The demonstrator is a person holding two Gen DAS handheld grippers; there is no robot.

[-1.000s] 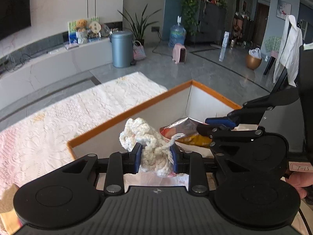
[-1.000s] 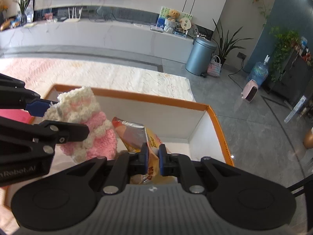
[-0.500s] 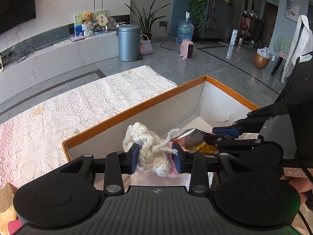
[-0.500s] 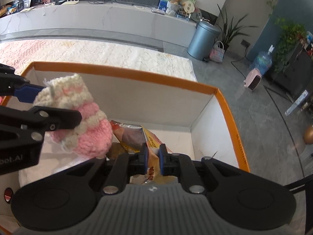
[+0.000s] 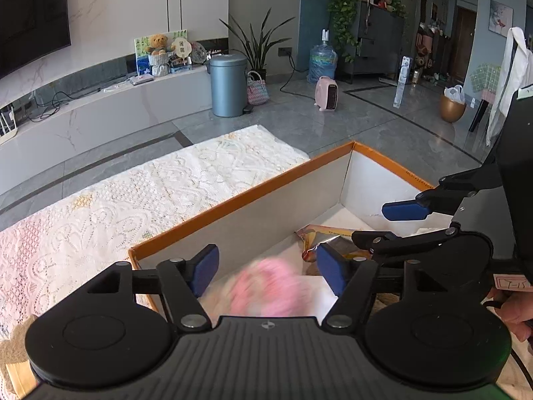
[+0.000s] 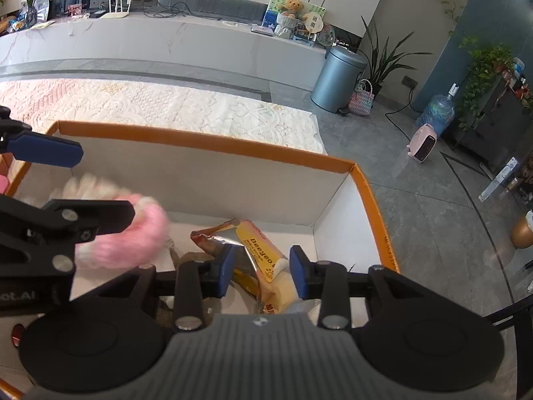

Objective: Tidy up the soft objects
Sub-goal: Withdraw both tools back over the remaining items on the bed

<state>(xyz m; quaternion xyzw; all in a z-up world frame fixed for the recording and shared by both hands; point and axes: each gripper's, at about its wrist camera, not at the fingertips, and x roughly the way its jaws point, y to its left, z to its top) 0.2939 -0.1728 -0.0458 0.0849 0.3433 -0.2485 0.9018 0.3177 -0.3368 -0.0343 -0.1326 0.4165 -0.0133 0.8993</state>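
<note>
Knitwear (image 5: 266, 286), pink with cream at one end, shows as a motion-blurred lump between and below the spread fingers of the left gripper (image 5: 268, 271), touched by neither pad. In the right wrist view the same knit piece (image 6: 130, 236) is smeared across the left half of the box, partly hidden behind the left gripper's black linkage. The right gripper (image 6: 261, 273) also has its jaws apart, and the snack bag (image 6: 263, 256) lies between and beneath its blue pads (image 6: 224, 273); whether a pad brushes it I cannot tell.

Box (image 5: 253, 193), white inside with an orange rim, sits on a lace cloth (image 5: 140, 196) that covers the surface under it. The right gripper's upper blue finger (image 5: 404, 210) reaches over the box's far corner in the left view and blocks part of the interior there.

Inside the box are the knit piece toward the left and the bag (image 5: 328, 238), crumpled foil and yellow, toward the right. A brownish item lies under the bag, too hidden to identify. Beyond the box stand a grey bin (image 5: 228, 85) and a pink heater (image 5: 328, 97) on the floor.
</note>
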